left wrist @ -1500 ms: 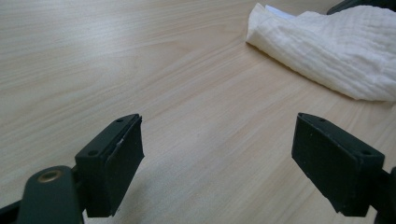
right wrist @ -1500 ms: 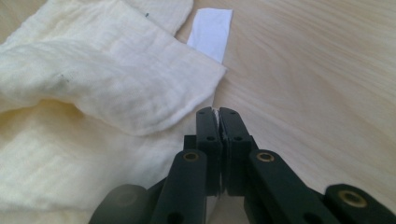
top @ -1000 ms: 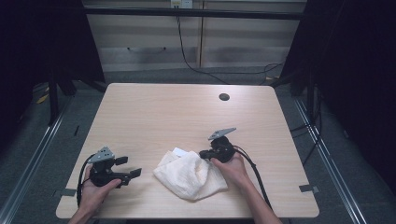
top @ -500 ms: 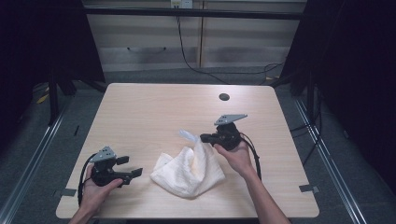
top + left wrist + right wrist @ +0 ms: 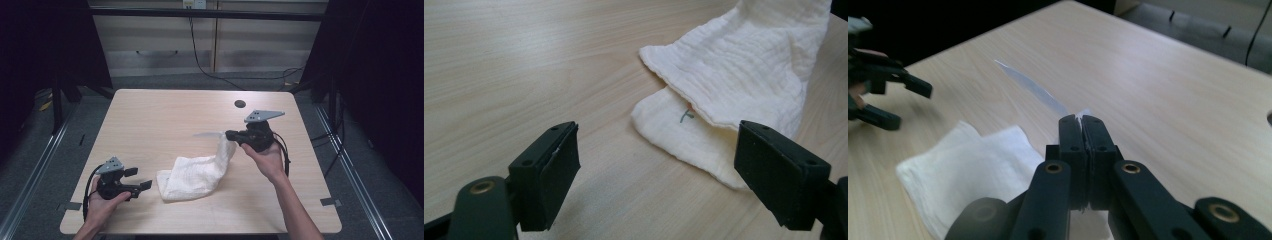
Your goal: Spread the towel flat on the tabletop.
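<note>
White muslin cloth (image 5: 1081, 116) is pinched between the two black jaws of the right gripper (image 5: 231, 135), which are pressed tight together on a corner of it; in the right gripper view a thin, blurred strip of the fabric pokes out past the tips. From that grip the cloth (image 5: 197, 172) hangs down in a narrow fold to the wooden table (image 5: 165, 120), where the rest of it lies crumpled in a loose heap near the front edge, between the two hands. The right gripper is held up off the tabletop, level, with its tips towards the person's left, and the grey plate rides on top of it.

The left gripper (image 5: 141, 179) rests low near the table's front left corner, just beside the lying end of the cloth and not touching it. Its jaws stand wide apart with nothing between them; in the left gripper view the folded edge of the cloth (image 5: 744, 75), which bears a small green mark, lies on the table beyond them.

A dark round hole (image 5: 240, 104) sits in the tabletop near the far edge, well apart from the cloth.
</note>
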Action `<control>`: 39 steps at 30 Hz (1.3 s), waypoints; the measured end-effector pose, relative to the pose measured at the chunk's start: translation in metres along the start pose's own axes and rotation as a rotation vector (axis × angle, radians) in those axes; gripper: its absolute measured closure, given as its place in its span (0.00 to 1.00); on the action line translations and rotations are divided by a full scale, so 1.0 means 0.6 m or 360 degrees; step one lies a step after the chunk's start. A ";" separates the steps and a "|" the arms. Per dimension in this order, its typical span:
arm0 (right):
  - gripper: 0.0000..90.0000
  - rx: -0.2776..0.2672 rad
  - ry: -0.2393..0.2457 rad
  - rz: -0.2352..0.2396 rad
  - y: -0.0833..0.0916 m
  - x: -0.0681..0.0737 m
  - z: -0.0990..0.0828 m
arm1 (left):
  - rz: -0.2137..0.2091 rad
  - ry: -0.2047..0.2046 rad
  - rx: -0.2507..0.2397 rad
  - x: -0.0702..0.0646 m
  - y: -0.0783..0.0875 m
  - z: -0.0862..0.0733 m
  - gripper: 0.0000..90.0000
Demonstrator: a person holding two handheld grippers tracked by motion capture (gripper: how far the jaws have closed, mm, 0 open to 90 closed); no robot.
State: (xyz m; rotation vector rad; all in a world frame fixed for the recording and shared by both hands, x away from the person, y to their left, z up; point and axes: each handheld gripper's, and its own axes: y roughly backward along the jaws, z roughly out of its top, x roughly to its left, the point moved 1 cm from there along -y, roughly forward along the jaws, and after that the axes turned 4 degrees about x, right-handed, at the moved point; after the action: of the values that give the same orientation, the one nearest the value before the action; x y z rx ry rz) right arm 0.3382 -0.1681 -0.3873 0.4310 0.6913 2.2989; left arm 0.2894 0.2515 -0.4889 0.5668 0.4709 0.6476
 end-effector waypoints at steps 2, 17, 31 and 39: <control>0.99 0.0033 -0.0047 -0.0016 -0.002 -0.014 -0.028 | 0.0005 0.0002 -0.0001 0.000 0.000 0.000 0.20; 0.98 0.0161 -0.0206 -0.0092 0.042 -0.045 -0.163 | 0.0053 -0.0002 0.0019 -0.002 -0.006 0.012 0.27; 0.98 0.0210 -0.0298 -0.0100 0.045 -0.052 -0.222 | -0.0059 -0.0035 0.0049 0.000 -0.064 0.089 0.33; 0.98 0.0211 -0.0300 -0.0083 0.035 -0.056 -0.220 | -0.0152 -0.0046 0.0060 0.003 -0.123 0.142 0.46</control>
State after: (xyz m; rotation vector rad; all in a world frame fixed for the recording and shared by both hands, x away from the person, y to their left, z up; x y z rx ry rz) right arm 0.2880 -0.2515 -0.4849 0.6742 0.7528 2.1375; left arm 0.3706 0.1752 -0.4714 0.5849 0.4807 0.5398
